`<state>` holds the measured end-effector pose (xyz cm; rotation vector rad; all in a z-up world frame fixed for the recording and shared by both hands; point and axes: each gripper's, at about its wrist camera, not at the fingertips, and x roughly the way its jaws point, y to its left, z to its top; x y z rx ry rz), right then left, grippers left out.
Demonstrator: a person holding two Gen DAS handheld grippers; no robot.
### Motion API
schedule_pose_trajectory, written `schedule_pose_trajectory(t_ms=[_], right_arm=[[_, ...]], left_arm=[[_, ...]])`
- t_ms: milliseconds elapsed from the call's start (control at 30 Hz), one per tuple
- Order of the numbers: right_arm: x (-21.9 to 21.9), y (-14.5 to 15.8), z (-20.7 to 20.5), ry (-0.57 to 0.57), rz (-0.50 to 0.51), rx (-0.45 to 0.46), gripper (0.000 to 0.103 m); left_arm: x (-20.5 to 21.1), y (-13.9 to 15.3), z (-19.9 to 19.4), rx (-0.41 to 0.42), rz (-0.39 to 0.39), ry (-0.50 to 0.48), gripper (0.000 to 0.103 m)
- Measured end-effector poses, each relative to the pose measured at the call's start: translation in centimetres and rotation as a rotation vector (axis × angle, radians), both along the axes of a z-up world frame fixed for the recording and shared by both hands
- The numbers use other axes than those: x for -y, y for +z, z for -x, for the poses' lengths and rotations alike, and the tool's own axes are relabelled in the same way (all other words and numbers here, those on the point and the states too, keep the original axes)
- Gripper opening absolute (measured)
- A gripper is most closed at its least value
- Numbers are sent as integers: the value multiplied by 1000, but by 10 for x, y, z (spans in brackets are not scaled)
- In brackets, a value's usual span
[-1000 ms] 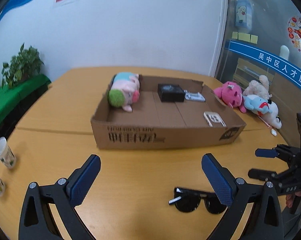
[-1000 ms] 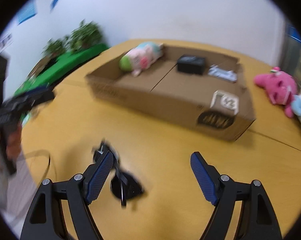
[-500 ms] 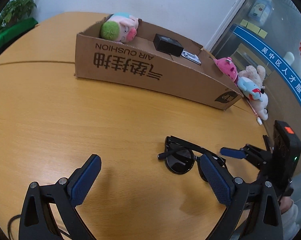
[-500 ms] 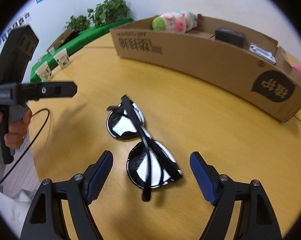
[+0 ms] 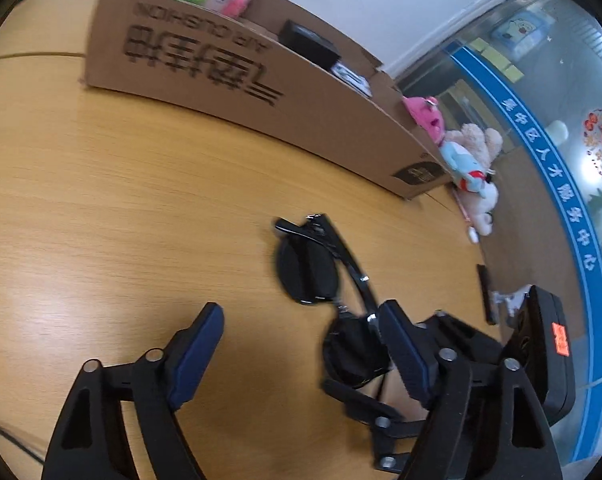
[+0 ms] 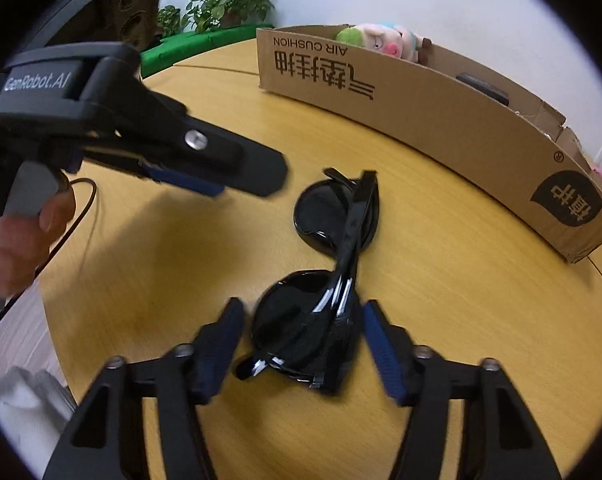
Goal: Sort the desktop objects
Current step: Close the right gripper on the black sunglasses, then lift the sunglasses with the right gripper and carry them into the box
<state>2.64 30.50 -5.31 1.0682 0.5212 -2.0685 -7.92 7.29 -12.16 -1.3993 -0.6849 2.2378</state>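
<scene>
Folded black sunglasses (image 6: pixel 333 264) lie on the wooden table; they also show in the left wrist view (image 5: pixel 325 280). My right gripper (image 6: pixel 301 346) is open, its blue pads on either side of the near lens, not touching. My left gripper (image 5: pixel 301 354) is open just left of the glasses, its right pad beside the near lens. The left gripper also shows in the right wrist view (image 6: pixel 173 160) at the left. An open cardboard box (image 5: pixel 261 92) stands behind, also in the right wrist view (image 6: pixel 441 108), holding a pig plush (image 6: pixel 385 42) and a black case (image 5: pixel 309 46).
Plush toys, a pink one (image 5: pixel 425 114) and a blue and white one (image 5: pixel 473 172), lie right of the box near the table edge. Potted plants (image 6: pixel 221 4) stand behind the table. A black cable (image 6: pixel 81 208) runs along the table's left edge.
Both grippers have dropped and closed in on the sunglasses. The right gripper's pads now straddle the near lens. The left gripper has swung right, close beside the glasses.
</scene>
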Motion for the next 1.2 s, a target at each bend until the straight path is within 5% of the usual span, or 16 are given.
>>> schedule_pose_trajectory(t_ms=[133, 467, 700, 1200], right_arm=[[-1, -1, -1, -20, 13, -4, 56], [-4, -2, -9, -36, 29, -11, 56], [-1, 6, -8, -46, 46, -26, 56], [42, 134, 60, -93, 234, -227, 56]], left_arm=[[-16, 0, 7, 10, -58, -40, 71], [-56, -11, 18, 59, -51, -125, 16], [-58, 3, 15, 31, -22, -133, 13], [-40, 166, 80, -256, 118, -204, 7]])
